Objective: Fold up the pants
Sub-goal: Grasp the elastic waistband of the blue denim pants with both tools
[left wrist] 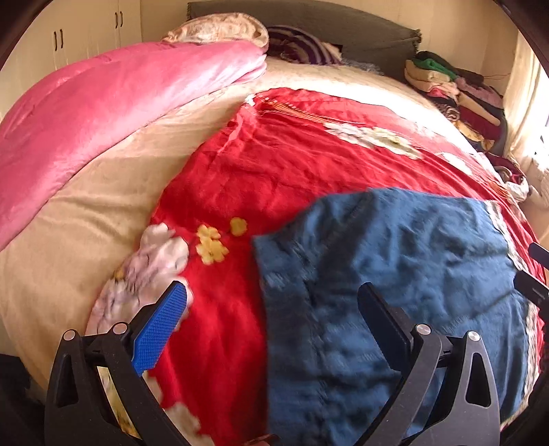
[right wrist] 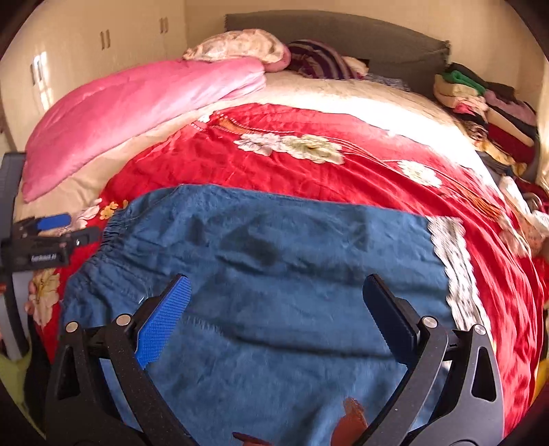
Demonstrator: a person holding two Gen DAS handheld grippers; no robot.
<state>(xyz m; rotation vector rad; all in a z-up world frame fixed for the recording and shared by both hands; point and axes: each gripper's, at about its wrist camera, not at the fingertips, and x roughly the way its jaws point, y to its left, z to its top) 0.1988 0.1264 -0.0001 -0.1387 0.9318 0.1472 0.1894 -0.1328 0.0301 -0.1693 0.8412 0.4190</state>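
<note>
Blue pants (right wrist: pixel 274 274) with a gathered elastic waistband (right wrist: pixel 111 236) on the left and a pale lace hem (right wrist: pixel 453 271) on the right lie folded flat on a red floral blanket (right wrist: pixel 308 171). In the left wrist view the same pants (left wrist: pixel 394 274) fill the lower right. My left gripper (left wrist: pixel 274 298) hovers open over the pants' left edge, nothing between its fingers; it also shows as the left gripper (right wrist: pixel 65 228) beside the waistband in the right wrist view. My right gripper (right wrist: pixel 276 291) hangs open above the middle of the pants, empty.
A pink quilt (left wrist: pixel 103 113) lies along the bed's left side on a beige cover (left wrist: pixel 68 240). Pillows (right wrist: pixel 247 46) rest against a grey headboard (right wrist: pixel 343 29). A pile of folded clothes (right wrist: pixel 487 106) sits at the right. Cupboards (left wrist: pixel 85 31) line the far left wall.
</note>
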